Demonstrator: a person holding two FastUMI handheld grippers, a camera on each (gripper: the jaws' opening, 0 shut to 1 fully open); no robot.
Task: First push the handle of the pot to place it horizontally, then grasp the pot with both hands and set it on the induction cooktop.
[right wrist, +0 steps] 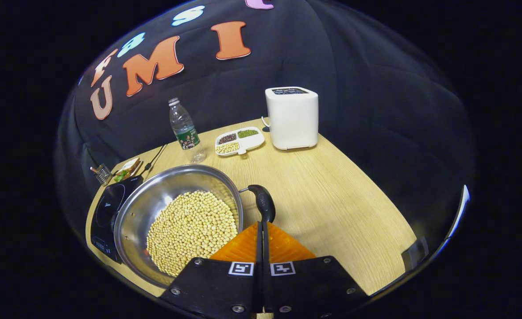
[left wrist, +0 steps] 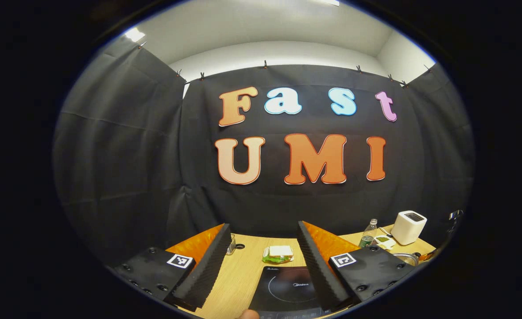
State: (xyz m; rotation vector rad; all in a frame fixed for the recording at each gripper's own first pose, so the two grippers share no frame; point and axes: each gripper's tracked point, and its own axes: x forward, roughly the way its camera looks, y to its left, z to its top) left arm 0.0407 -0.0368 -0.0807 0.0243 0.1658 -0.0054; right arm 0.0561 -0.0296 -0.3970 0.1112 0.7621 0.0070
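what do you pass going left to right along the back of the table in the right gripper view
sandwich → water bottle → divided dish of beans → white appliance

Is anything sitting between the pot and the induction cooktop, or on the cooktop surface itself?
Nothing visible does. In the right gripper view the pot full of beans sits right beside the induction cooktop, its rim overlapping the cooktop's edge. In the left gripper view the cooktop's glass looks bare; the sandwich lies behind it.
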